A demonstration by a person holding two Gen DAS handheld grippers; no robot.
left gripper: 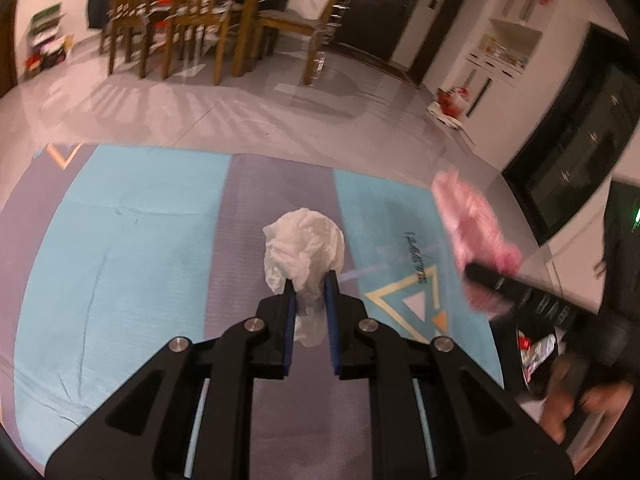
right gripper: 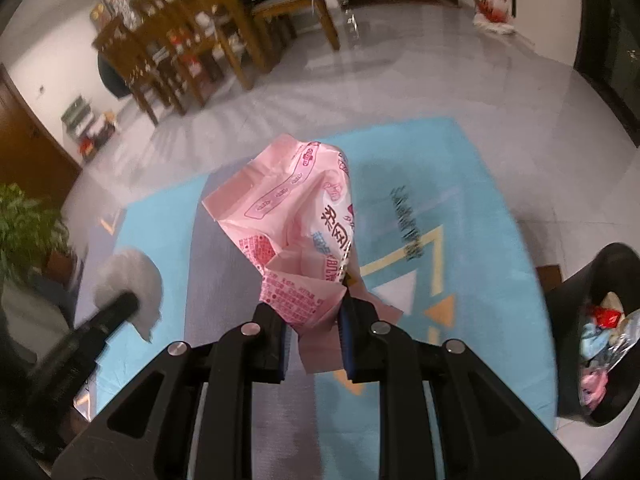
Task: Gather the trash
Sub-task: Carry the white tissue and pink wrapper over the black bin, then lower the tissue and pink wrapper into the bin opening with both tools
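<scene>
White crumpled tissue wad (left gripper: 304, 248) is sitting in the left gripper (left gripper: 311, 280), with the jaws clamped on its lower tail so the puffy ball is sticking out past the blue pads (left gripper: 291, 308), away from the camera. It's hanging up in the air over the blue and grey patterned rug (left gripper: 140, 240), not touching it as far as I can tell.

Moving right, the right gripper (right gripper: 314, 312) is doing the same thing with a pink crinkly plastic wrapper with red printed text (right gripper: 288, 216): jaws squeezed on the bottom flap, with the rest of the pack standing up and out ahead of the fingers. Its long axis is running roughly along the fingers, pointing forward.

Furthest right is the black trash bin (right gripper: 576, 288), standing on the tiled floor (right gripper: 400, 60) just off the rug's right edge and already holding a bunch of colourful scraps (right gripper: 600, 328). That's the bit that matters, I reckon: the bin is lying to the right of both grippers, and the right one is clearly nearer, so the pink wrapper is probably going in first. The left one is needing a longer swing across, and it looks like it'd have to get past the right gripper, so I'd be watching for a bump there. Both views are a bit motion-blurred at the edges, so I can't say exactly how close the wrapper is to the bin rim.
</scene>
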